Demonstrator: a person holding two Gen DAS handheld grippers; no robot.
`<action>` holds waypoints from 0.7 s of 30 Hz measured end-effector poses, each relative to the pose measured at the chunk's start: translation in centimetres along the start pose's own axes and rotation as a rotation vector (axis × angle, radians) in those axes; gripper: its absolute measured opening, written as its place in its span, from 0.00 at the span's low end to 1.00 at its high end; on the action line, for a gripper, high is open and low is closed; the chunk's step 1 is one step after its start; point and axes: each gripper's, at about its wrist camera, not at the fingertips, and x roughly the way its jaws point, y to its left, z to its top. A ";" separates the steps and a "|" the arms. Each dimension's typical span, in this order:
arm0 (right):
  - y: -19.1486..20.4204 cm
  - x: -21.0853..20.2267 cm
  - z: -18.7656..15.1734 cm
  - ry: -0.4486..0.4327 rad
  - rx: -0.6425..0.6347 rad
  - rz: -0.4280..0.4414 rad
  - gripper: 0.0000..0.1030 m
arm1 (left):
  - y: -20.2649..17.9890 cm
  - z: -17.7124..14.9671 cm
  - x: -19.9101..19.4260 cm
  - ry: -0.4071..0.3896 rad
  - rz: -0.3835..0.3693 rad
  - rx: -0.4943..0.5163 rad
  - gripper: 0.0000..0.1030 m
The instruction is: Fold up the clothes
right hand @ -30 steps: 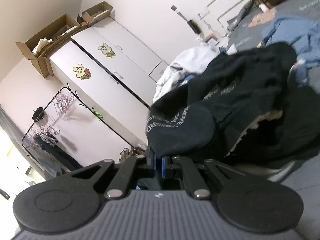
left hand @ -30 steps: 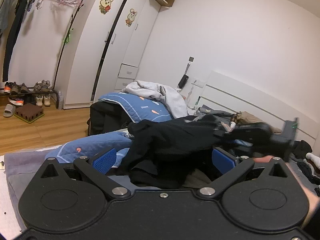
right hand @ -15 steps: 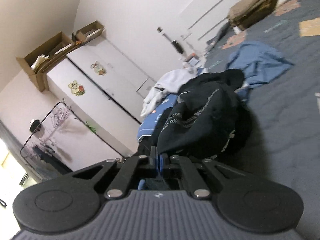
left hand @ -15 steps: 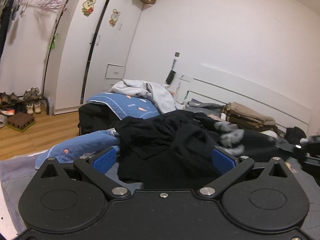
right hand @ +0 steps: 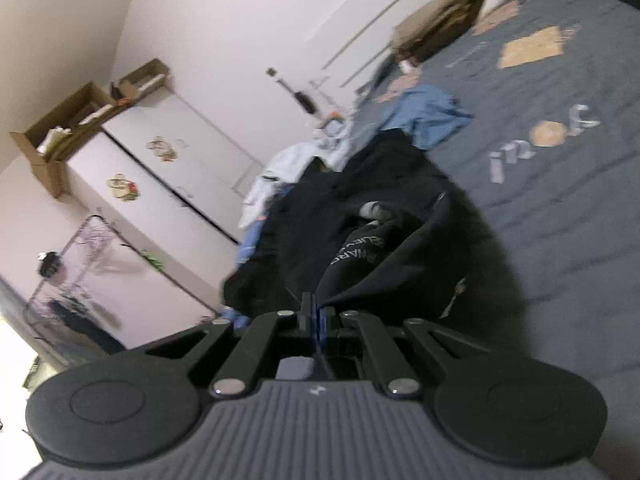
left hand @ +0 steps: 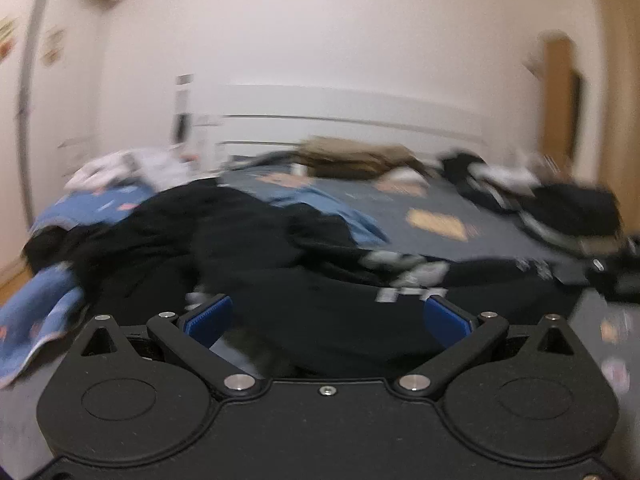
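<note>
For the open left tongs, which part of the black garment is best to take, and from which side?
Judging loosely: the near hem of the black garment, lying between the open left tongs. Come in low from the near bed edge; the right tongs already pinch another edge, so the cloth stretches flat. Blur hides finer folds.

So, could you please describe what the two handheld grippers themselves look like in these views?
The left gripper has a smooth black body with round discs, silver pivot screws, black linkage arms and ribbed blue pads. The right gripper matches, but its housing is ribbed grey.
</note>
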 end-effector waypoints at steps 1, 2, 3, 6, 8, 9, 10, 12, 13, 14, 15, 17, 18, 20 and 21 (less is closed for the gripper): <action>-0.9 -0.2 -0.4 0.000 0.010 -0.012 0.01 | -1.0 -0.3 0.4 0.018 -0.024 0.028 1.00; -1.8 -0.5 -0.8 0.003 0.019 -0.017 0.01 | -2.0 -0.7 0.9 0.031 -0.049 0.056 1.00; -2.3 -0.6 -1.1 0.008 0.016 -0.020 0.01 | -3.1 -1.2 1.3 0.038 -0.067 0.092 1.00; -3.1 -0.4 -1.5 0.026 -0.001 -0.019 0.01 | -6.3 -2.6 1.8 0.030 -0.109 0.248 1.00; -3.2 -0.2 -1.3 0.034 -0.004 -0.008 0.01 | -7.9 -3.6 1.9 0.018 -0.137 0.331 1.00; -3.5 -0.4 -1.3 0.034 -0.006 -0.004 0.01 | -8.7 -4.1 1.9 0.014 -0.146 0.359 1.00; -3.6 -0.4 -1.3 0.032 -0.011 -0.004 0.01 | -9.4 -4.5 1.9 0.011 -0.155 0.379 0.99; -3.7 -0.6 -1.4 0.028 -0.022 -0.006 0.01 | -10.5 -5.3 2.0 0.006 -0.171 0.397 0.97; -3.8 -0.6 -1.5 0.032 -0.018 -0.002 0.01 | -11.0 -5.6 2.1 0.003 -0.175 0.409 0.96; -3.8 -0.6 -1.6 0.035 -0.014 0.001 0.01 | -11.6 -6.0 2.4 0.000 -0.173 0.429 0.94; -3.9 -0.7 -1.7 0.039 -0.011 0.003 0.01 | -12.1 -6.4 2.6 -0.002 -0.170 0.454 0.92; -3.8 -0.7 -1.8 0.046 -0.016 0.000 0.01 | -13.2 -7.2 2.8 -0.010 -0.160 0.511 0.85; -3.9 -0.7 -1.8 0.049 -0.016 0.001 0.01 | -13.8 -7.5 2.9 -0.017 -0.146 0.540 0.84; -4.0 -0.7 -1.9 0.053 -0.025 0.000 0.01 | -14.8 -7.9 3.5 -0.019 -0.114 0.579 0.77; -3.9 -0.7 -2.0 0.052 -0.035 -0.003 0.01 | -15.0 -8.1 3.8 -0.013 -0.106 0.581 0.74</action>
